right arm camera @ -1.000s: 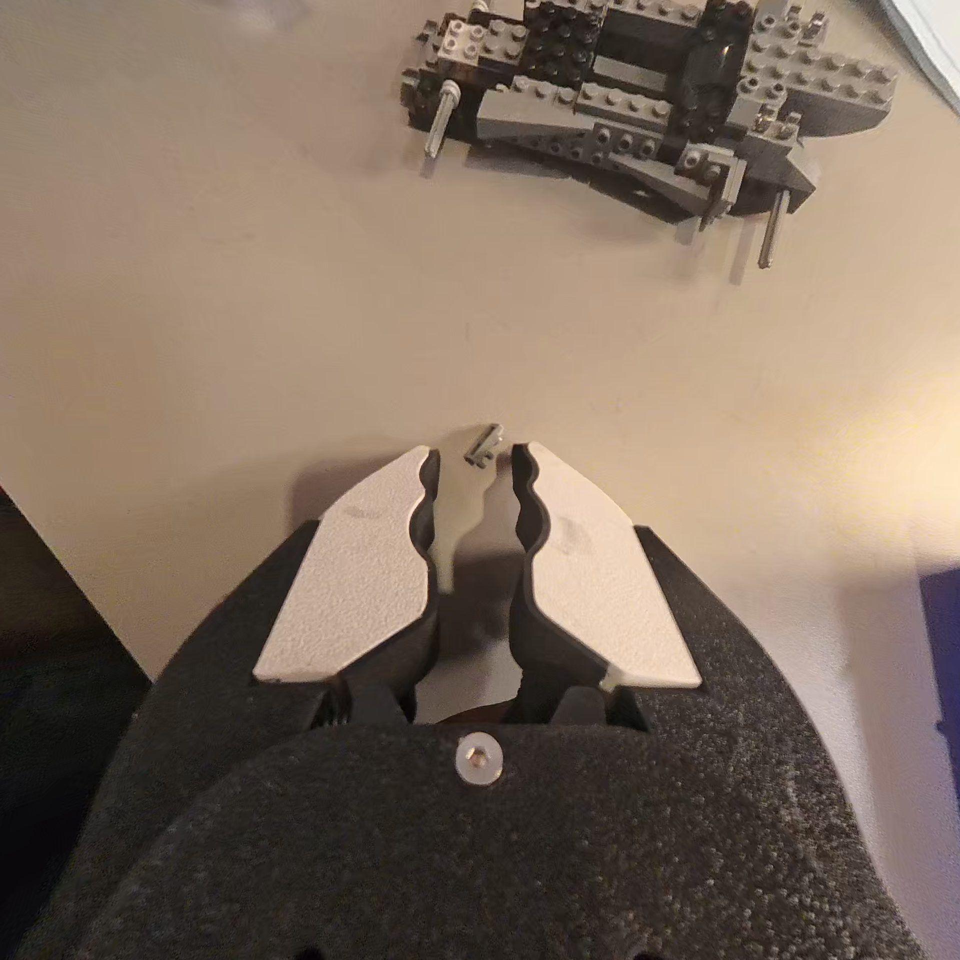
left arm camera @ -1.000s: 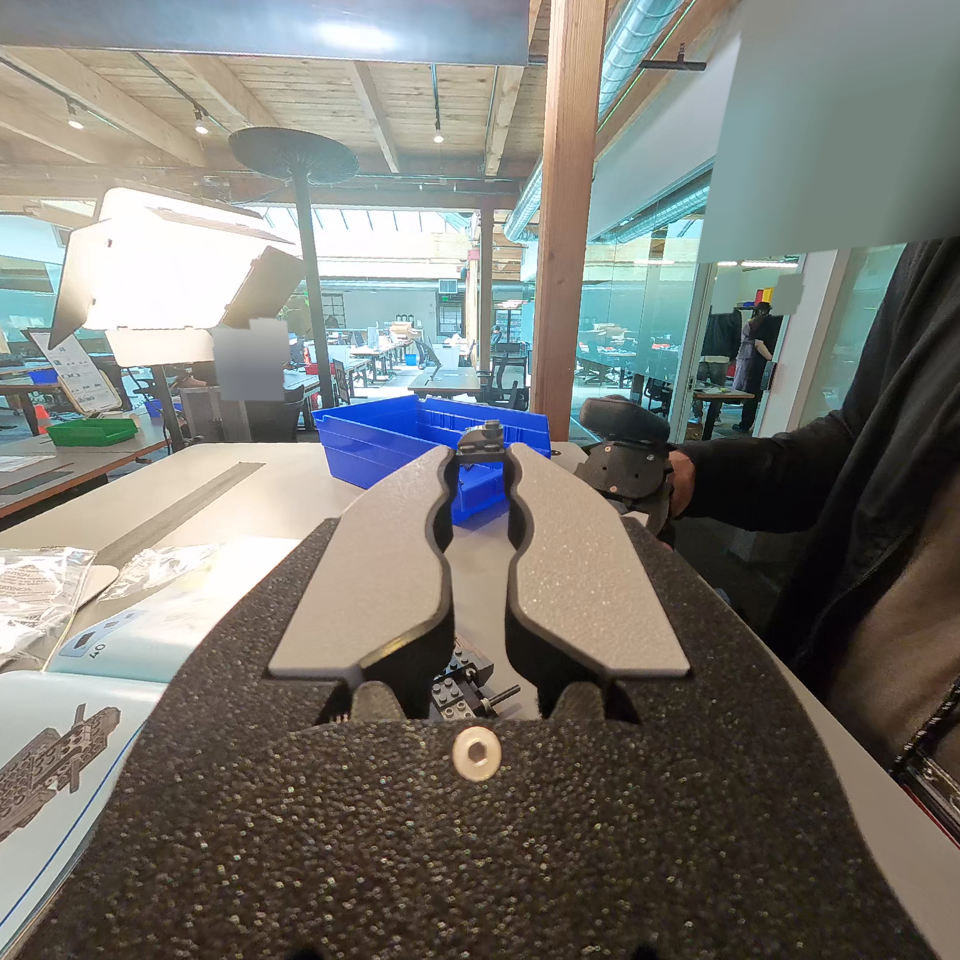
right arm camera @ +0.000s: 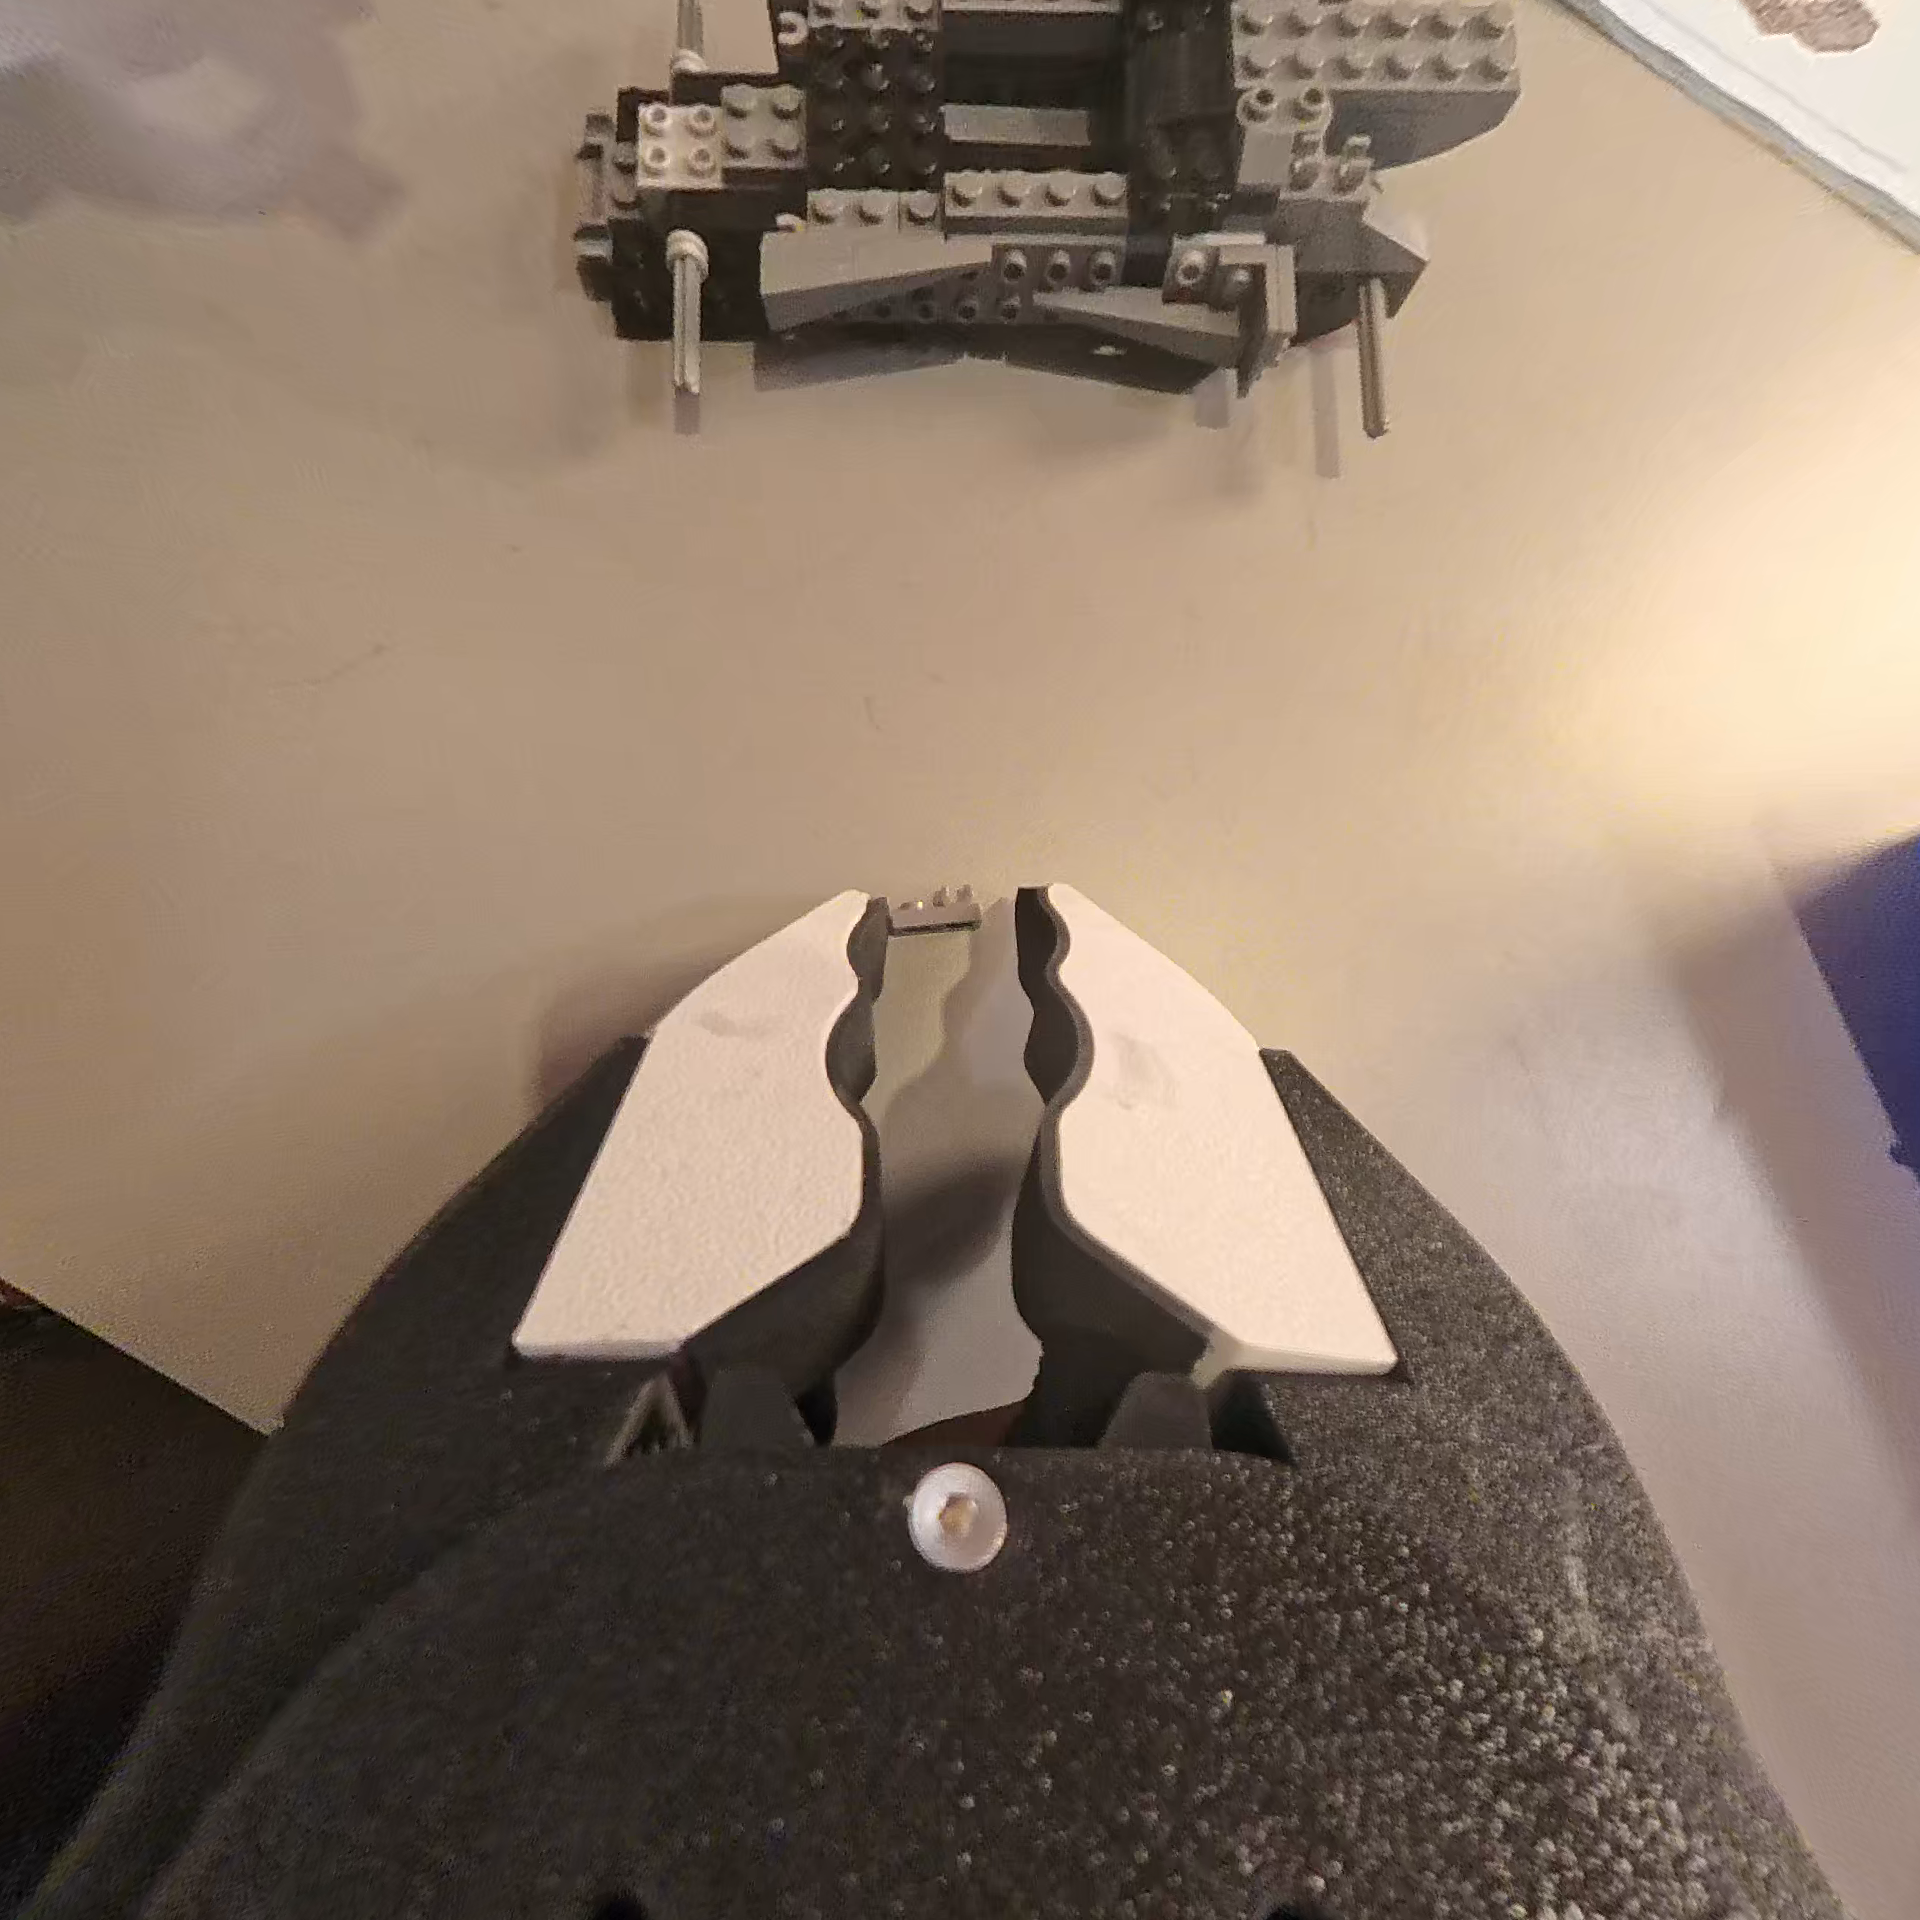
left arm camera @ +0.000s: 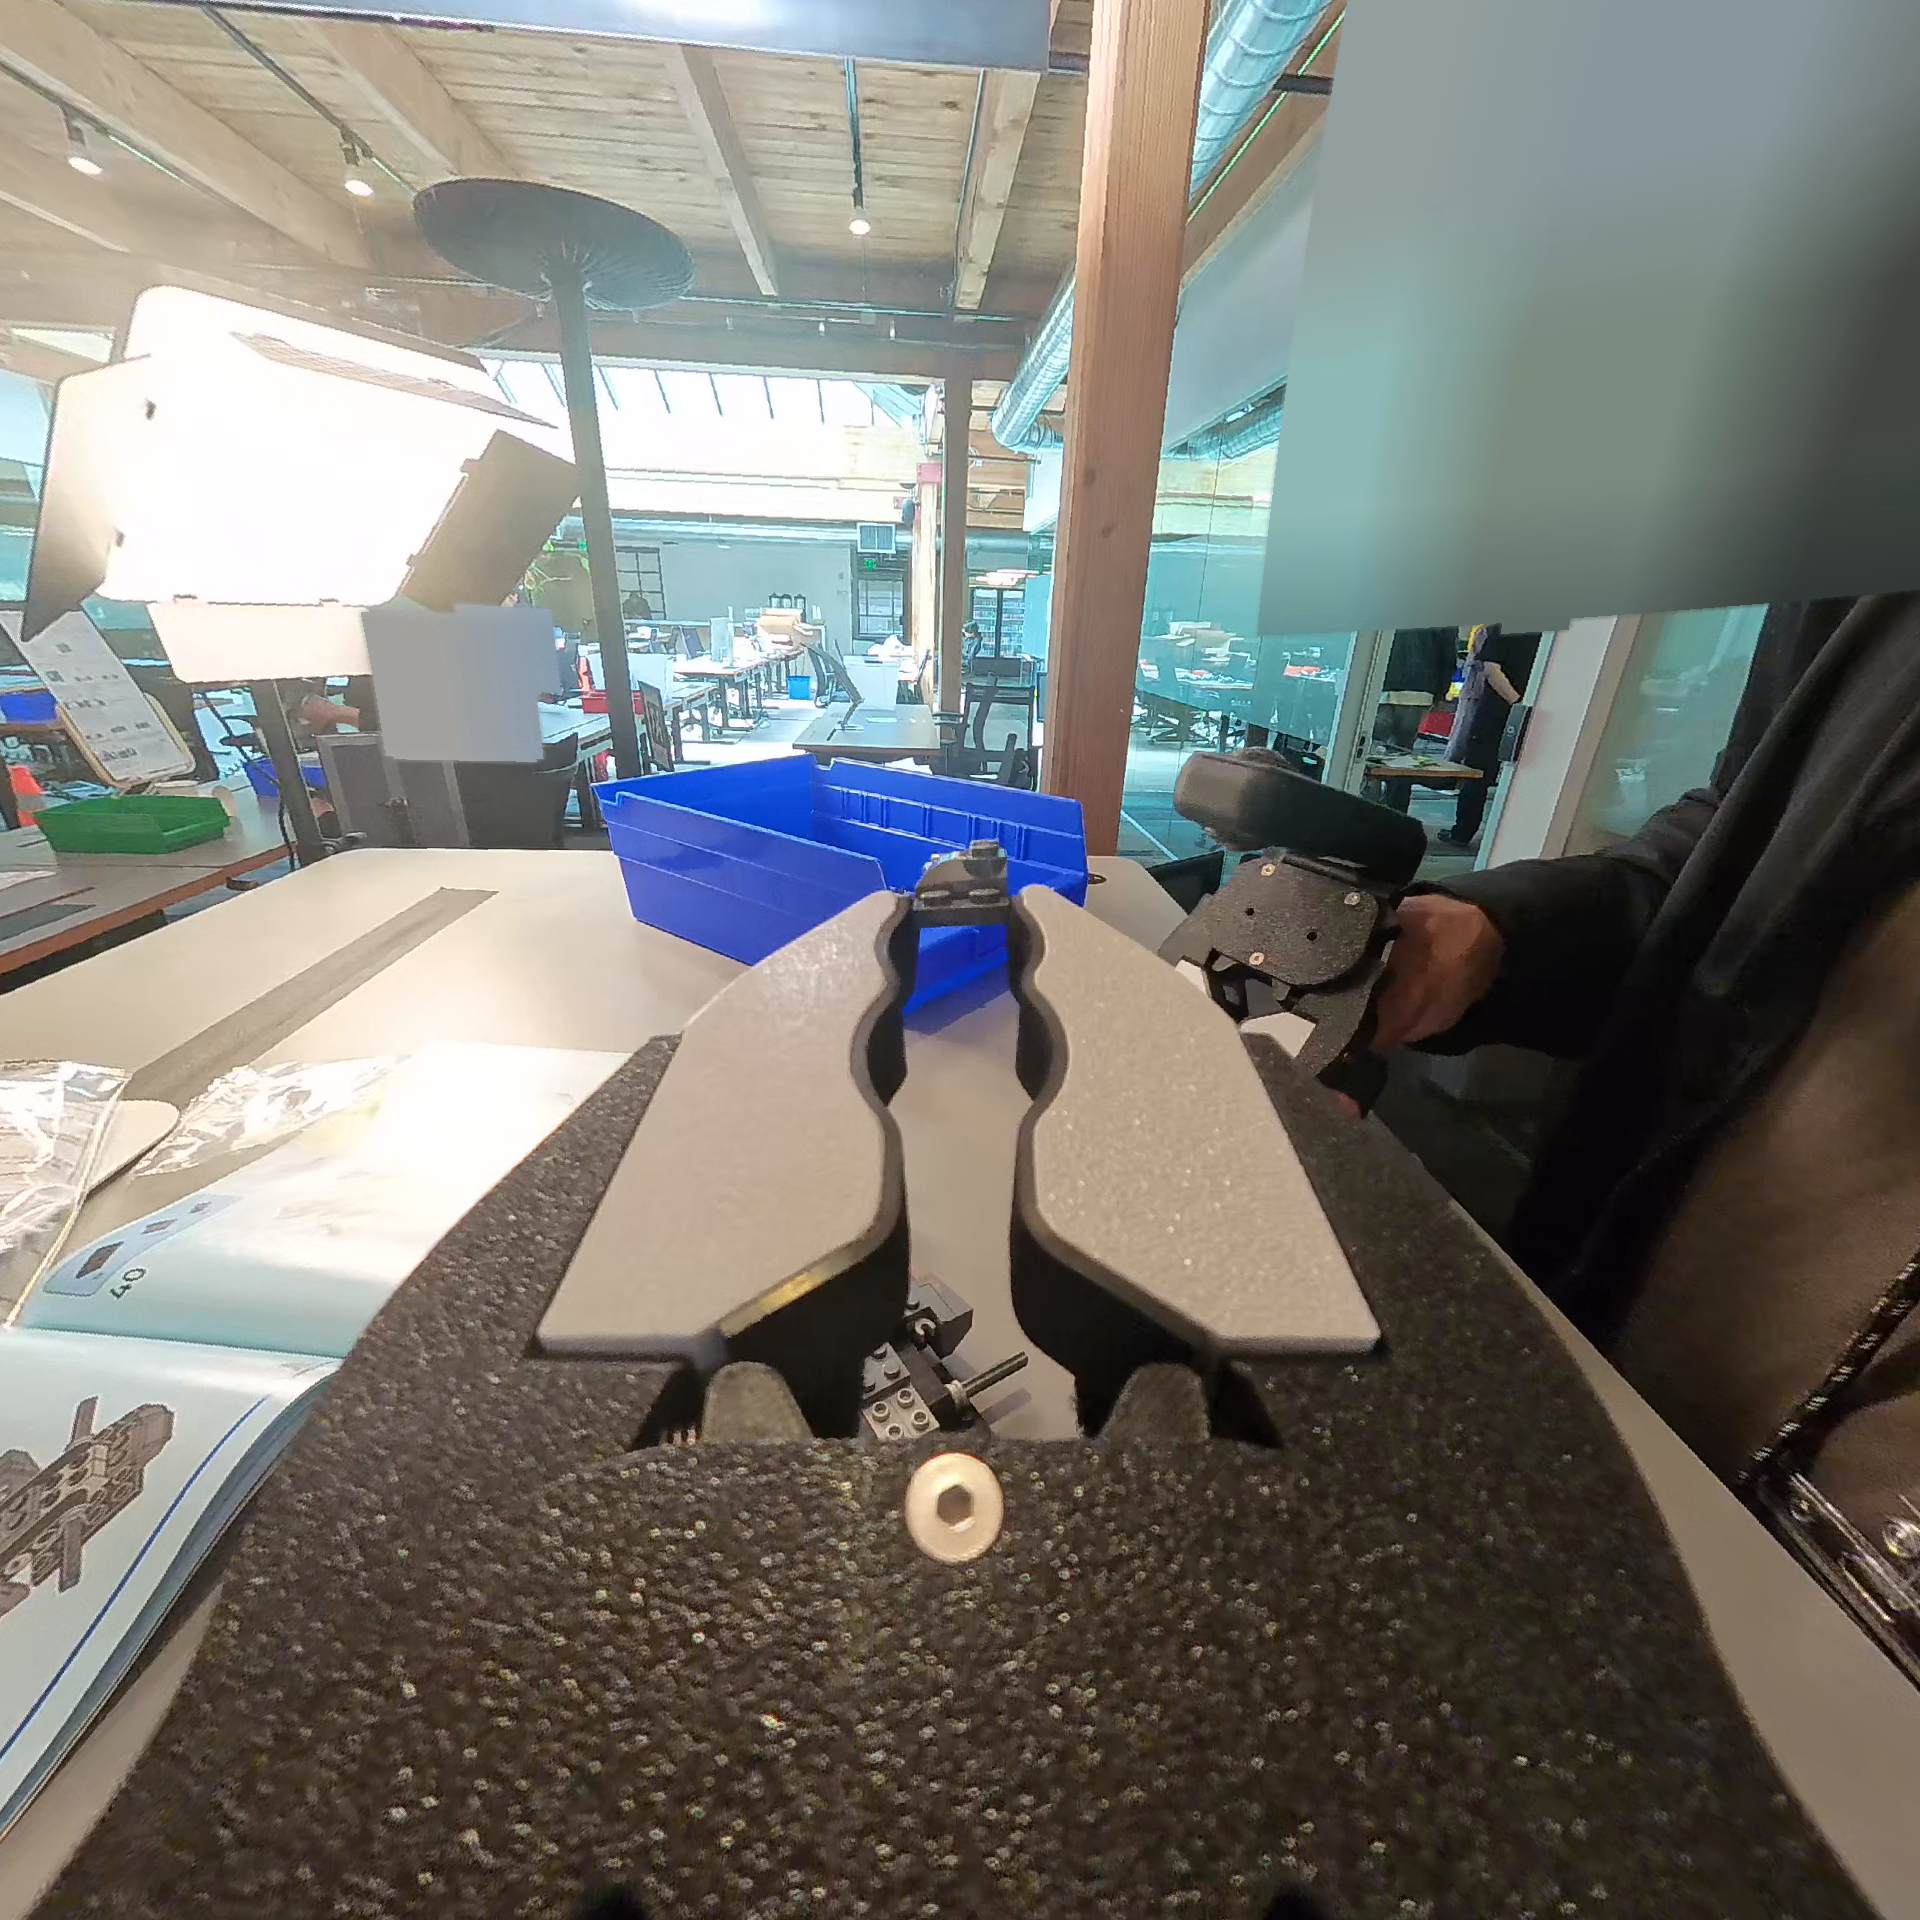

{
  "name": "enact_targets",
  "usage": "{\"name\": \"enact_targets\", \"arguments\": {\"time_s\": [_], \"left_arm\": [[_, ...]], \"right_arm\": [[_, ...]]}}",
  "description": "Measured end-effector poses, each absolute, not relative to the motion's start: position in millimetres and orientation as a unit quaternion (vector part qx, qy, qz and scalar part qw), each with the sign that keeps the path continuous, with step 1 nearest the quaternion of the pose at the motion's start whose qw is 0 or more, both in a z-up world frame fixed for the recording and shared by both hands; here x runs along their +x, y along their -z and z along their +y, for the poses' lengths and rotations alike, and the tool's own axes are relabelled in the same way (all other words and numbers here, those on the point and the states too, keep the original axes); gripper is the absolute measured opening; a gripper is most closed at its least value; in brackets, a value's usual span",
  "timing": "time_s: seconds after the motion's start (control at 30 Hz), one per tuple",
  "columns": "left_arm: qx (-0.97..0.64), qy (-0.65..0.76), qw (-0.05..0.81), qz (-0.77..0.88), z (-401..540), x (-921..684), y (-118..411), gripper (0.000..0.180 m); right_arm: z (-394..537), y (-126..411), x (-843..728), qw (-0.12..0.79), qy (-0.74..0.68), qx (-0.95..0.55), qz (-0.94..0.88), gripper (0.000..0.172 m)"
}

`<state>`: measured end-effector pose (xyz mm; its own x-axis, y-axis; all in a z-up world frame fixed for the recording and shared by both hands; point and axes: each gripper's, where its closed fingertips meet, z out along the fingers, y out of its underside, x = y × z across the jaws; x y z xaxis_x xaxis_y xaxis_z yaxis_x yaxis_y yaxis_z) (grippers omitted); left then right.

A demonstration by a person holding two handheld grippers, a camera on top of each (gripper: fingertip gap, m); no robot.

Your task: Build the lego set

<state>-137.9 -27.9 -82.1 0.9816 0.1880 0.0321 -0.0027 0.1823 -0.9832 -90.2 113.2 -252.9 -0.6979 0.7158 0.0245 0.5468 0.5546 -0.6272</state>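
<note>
Small grey plate (right arm camera: 933, 914): a thin, light grey studded piece low over the table (right arm camera: 520, 675), right at the tips of the right gripper (right arm camera: 943, 904); whether it rests on the surface cannot be told.
Plate against the jaws: its long axis runs crosswise, from finger to finger. One end meets the left finger (right arm camera: 868, 935). The other end stops short of the right finger (right arm camera: 1039, 935), with a sliver of table showing between them.
Right jaws: spread, not pressing on the plate from both sides.
Left gripper (left arm camera: 961, 914): raised above the table and aimed level across it, both fingertips pinching a dark grey studded brick piece (left arm camera: 961, 888) that stands out beyond the tips.
Under the left gripper: a corner of the grey and black brick model (left arm camera: 914, 1371) shows through the gap behind the fingers.
Nearer gripper: the right one is at the plate; the left one is well apart from it and already full.
Ahead of the right gripper: the same brick model (right arm camera: 997, 187) lies on the table, well apart from the plate, its grey axle pins pointing back toward the gripper.
Left side: an open instruction booklet (left arm camera: 260, 1247) and clear plastic bags (left arm camera: 52, 1122).
Farther off: a blue bin (left arm camera: 790, 862) stands on the table beyond the left fingertips.
</note>
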Motion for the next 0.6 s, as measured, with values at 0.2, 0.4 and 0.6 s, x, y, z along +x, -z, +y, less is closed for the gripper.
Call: {"name": "enact_targets", "arguments": {"time_s": [0.2, 0.4, 0.6], "left_arm": [[-0.631, -0.067, 0.769, -0.074, -32, -138, 78, 0.017], [-0.630, -0.070, 0.769, -0.075, -34, -139, 78, 0.016], [-0.631, -0.067, 0.769, -0.076, -33, -139, 79, 0.016]], "right_arm": [[98, 250, -86, 0.127, -0.316, -0.333, -0.879, 0.016], [74, 232, -82, 0.145, -0.393, -0.310, -0.853, 0.031], [82, 245, -76, 0.136, -0.371, -0.310, -0.865, 0.029]]}}
